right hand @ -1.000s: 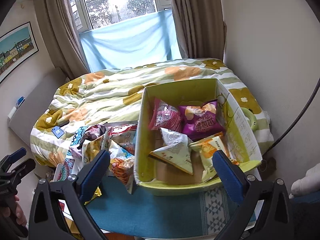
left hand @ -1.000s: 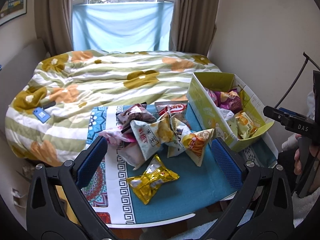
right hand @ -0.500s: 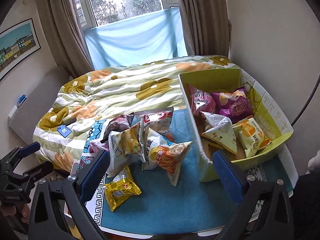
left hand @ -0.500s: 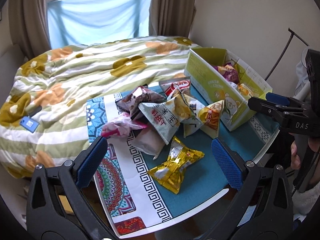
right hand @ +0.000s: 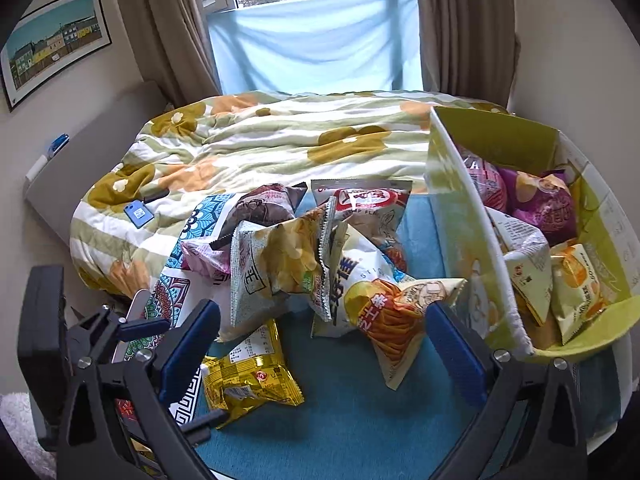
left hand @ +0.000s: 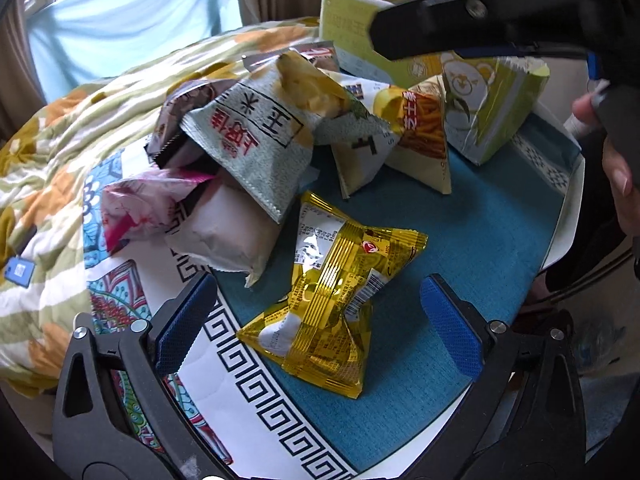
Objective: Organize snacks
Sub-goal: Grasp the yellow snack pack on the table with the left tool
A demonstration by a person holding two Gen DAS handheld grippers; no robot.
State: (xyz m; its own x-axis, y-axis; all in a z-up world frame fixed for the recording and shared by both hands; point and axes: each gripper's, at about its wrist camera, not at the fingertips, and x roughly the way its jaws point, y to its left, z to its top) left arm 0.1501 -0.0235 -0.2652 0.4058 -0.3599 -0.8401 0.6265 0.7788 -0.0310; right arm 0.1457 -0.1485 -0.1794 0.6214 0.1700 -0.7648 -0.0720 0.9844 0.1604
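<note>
1. Green box [right hand: 592,216] at the worktop [right hand: 352,420] right edge: about five packets inside; done part.
2. Loose pile [right hand: 288,256] left of box: roughly seven packets unsorted.
3. Gold packet [left hand: 336,304] lies between left hand-held gripper [left hand: 316,320] jaws, closing, not touching.
4. Right hand-held gripper [right hand: 320,344]: apart, empty.

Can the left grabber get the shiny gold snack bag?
Probably yes. The left gripper has the gold snack bag between its closing jaws, the pads not yet touching it, and nothing lies on top.
</note>
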